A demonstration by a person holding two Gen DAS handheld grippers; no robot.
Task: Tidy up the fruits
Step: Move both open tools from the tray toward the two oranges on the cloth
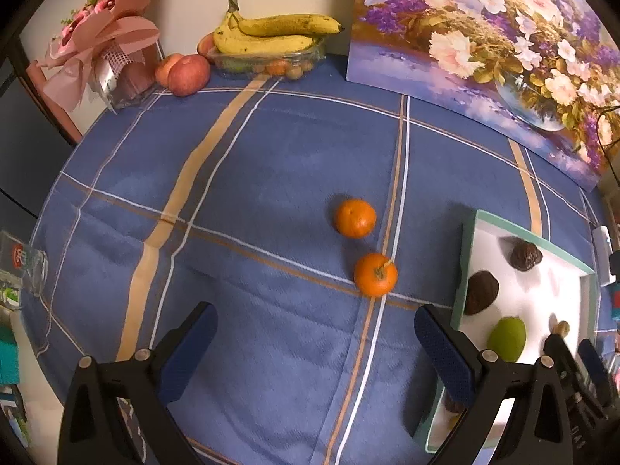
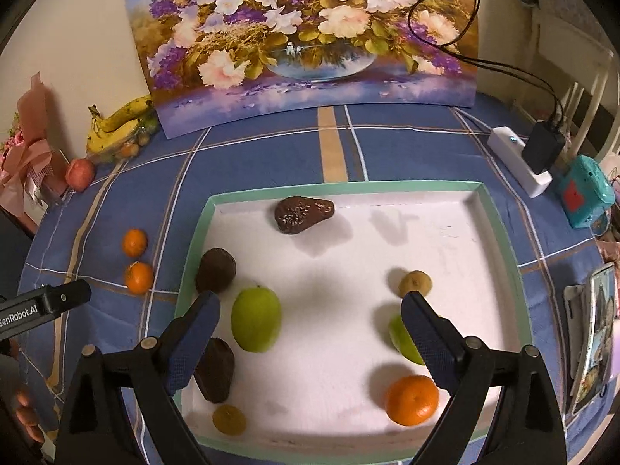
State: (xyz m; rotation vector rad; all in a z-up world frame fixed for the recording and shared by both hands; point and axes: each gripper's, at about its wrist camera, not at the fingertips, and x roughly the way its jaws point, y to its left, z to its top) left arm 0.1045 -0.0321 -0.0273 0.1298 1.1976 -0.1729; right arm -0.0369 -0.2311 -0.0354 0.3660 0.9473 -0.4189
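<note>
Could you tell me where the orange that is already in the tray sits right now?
In the right wrist view, the orange lies in the tray's near right corner, just in front of a green fruit.

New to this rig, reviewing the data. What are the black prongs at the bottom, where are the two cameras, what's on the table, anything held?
No robot arm: a person holds a two-finger gripper in each hand, with a fisheye camera on each looking along its fingers. The prongs are those fingers. One view shows the left gripper over the blue cloth, near two oranges. The other shows the right gripper over a white tray with avocados, green fruit and an orange. Bananas sit at the back. Both grippers are open, holding nothing.
</note>
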